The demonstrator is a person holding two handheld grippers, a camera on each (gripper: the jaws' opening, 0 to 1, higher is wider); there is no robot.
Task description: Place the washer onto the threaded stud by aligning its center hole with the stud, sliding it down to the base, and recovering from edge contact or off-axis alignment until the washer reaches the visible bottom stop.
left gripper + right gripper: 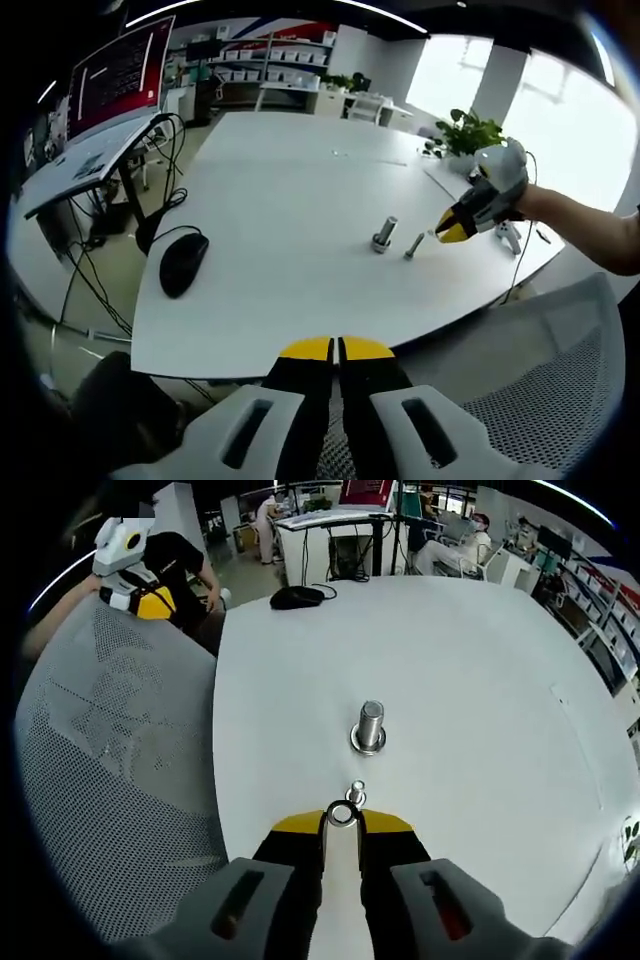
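A short metal threaded stud [369, 726] stands upright on the white table [480, 680], with a ring-like flange at its base. My right gripper [341, 822] is shut on a small metal washer [342, 814], held flat between its yellow tips a short way before the stud. A small loose bolt [356, 793] lies just beyond the washer. In the left gripper view, the stud [384, 234] and the bolt [413, 245] sit mid-table, and the right gripper [450, 229] comes in from the right beside them. My left gripper [337, 349] is shut on nothing, off the table's near edge.
A black mouse [183, 262] with its cable lies on the table's left part. A grey mesh chair [545, 385] stands at the table's edge. A monitor [120, 75] sits on a side desk. A potted plant [468, 130] is at the far corner.
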